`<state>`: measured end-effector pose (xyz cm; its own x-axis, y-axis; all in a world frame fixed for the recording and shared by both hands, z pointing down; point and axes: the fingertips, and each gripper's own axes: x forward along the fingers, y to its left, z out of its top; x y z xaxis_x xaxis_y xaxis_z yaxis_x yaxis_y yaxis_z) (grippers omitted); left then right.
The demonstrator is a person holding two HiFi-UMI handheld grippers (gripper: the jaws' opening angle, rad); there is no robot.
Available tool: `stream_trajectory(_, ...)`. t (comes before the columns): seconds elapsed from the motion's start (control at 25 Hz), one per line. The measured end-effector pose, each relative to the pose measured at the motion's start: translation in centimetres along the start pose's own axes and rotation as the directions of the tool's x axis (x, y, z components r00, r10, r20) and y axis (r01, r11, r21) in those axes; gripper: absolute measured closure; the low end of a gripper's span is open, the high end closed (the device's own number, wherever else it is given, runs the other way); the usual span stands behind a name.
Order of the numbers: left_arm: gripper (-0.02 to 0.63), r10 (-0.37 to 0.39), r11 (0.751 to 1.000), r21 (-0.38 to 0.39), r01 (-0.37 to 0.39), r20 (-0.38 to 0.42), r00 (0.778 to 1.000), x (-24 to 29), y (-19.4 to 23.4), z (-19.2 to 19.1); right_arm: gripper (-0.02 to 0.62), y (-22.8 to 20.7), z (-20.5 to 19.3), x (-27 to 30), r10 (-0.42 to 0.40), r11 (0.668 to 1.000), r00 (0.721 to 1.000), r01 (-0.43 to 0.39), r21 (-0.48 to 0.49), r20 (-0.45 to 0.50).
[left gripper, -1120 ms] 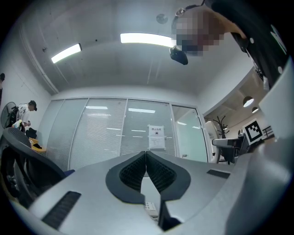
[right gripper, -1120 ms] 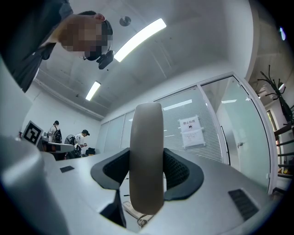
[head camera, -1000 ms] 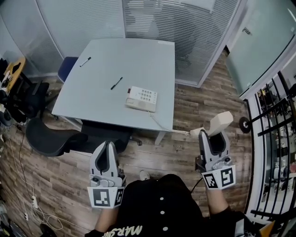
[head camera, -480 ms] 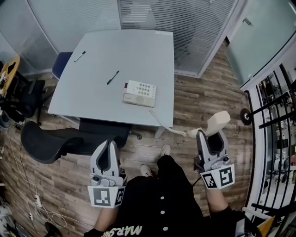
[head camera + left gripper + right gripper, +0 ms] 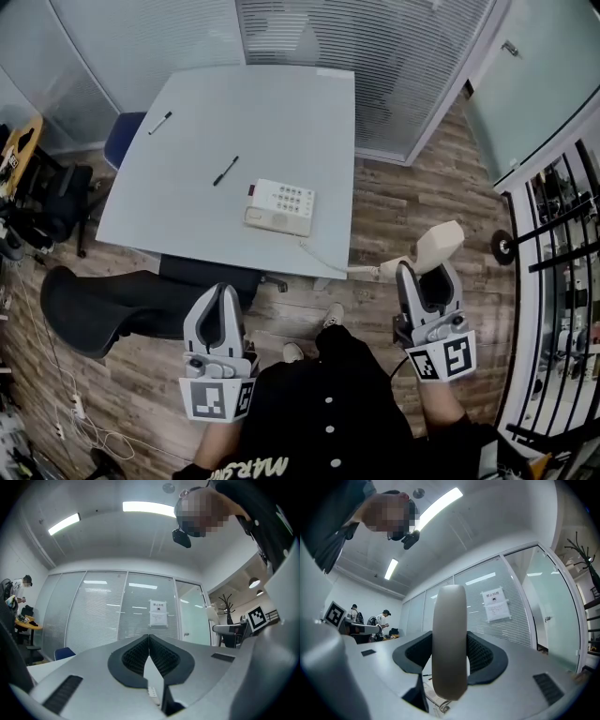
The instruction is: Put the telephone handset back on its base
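Beige handset point(image 5: 439, 246) is clamped in the right gripper point(image 5: 427, 277) fingers, out past the tabletop point(image 5: 281, 112) edge. Left gripper point(image 5: 221, 300) fingers are pinched together, empty. The phone base point(image 5: 280, 206) looks closer now, so the approach seems underway.

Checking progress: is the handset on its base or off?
Off. The right gripper holds the handset over the floor; the base sits on the table.

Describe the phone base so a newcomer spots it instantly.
Start at the pale grey table by the glass partition. Near its front edge sits the telephone base, a white keypad box with a trailing cord, unlike the slim black pen and marker behind it.
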<state>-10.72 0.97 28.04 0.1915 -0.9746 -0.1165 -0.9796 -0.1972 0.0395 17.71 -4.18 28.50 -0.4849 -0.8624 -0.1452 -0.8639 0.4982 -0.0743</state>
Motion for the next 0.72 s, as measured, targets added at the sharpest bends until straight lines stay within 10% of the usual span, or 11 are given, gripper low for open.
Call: stream_trajectory(0.72, 0.589, 0.077, 0.997, 0.03, -0.077, 0.003, 0.997, 10.1, -0.7, -0.4, 0.36, -7.8, -0.7, 9.2, 0.075, 0.997, 0.997, -0.075, 0.032, 0.003)
